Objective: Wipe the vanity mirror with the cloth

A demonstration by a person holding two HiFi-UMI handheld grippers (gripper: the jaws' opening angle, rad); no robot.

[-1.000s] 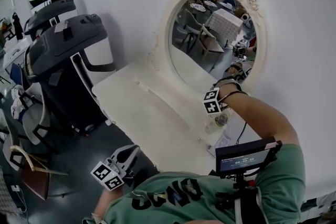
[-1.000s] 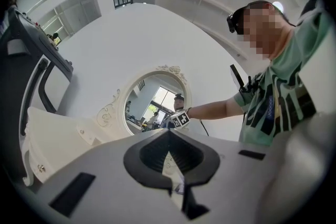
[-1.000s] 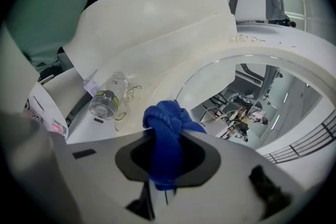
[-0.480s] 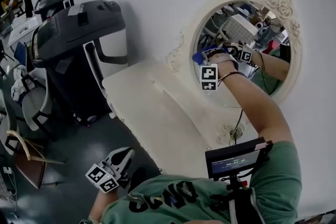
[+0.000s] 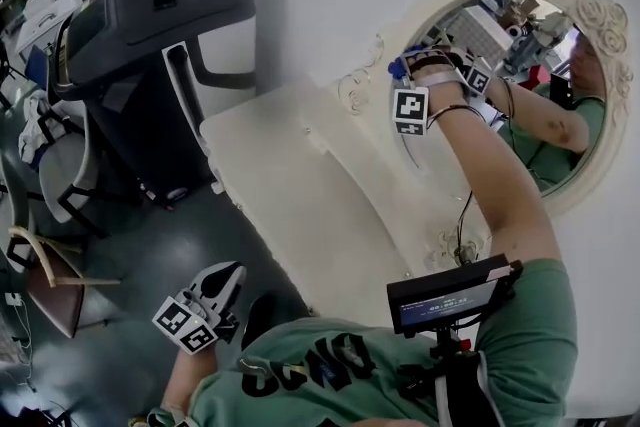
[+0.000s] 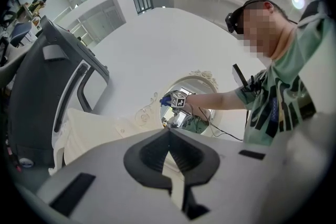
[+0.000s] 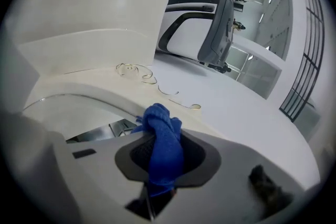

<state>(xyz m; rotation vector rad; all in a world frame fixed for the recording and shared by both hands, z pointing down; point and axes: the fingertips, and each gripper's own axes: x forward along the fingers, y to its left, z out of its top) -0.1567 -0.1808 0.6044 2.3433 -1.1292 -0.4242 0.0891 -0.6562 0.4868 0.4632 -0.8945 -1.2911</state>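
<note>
The oval vanity mirror [image 5: 520, 105] in its ornate cream frame [image 5: 590, 10] hangs on the white wall above the cream vanity table [image 5: 300, 185]. My right gripper [image 5: 408, 73] is shut on a blue cloth [image 5: 399, 67] and presses it against the glass at the mirror's upper left edge. The right gripper view has the bunched cloth [image 7: 163, 139] between the jaws, with the frame [image 7: 105, 94] just beyond. My left gripper [image 5: 222, 280] hangs low over the floor, shut and holding nothing. From the left gripper view [image 6: 169, 136] the mirror [image 6: 186, 113] and cloth [image 6: 166, 99] are far off.
A grey salon hood machine [image 5: 140, 15] stands left of the vanity. Chairs [image 5: 50, 175] and a wooden chair [image 5: 45, 290] crowd the floor at the left. A small monitor [image 5: 450, 293] sits on the person's chest rig, and a cable [image 5: 462, 225] runs up the right arm.
My right gripper has carried the cloth across the glass from the mirror's lower right to its upper left edge. The head view has swung right. The left gripper stays low.
</note>
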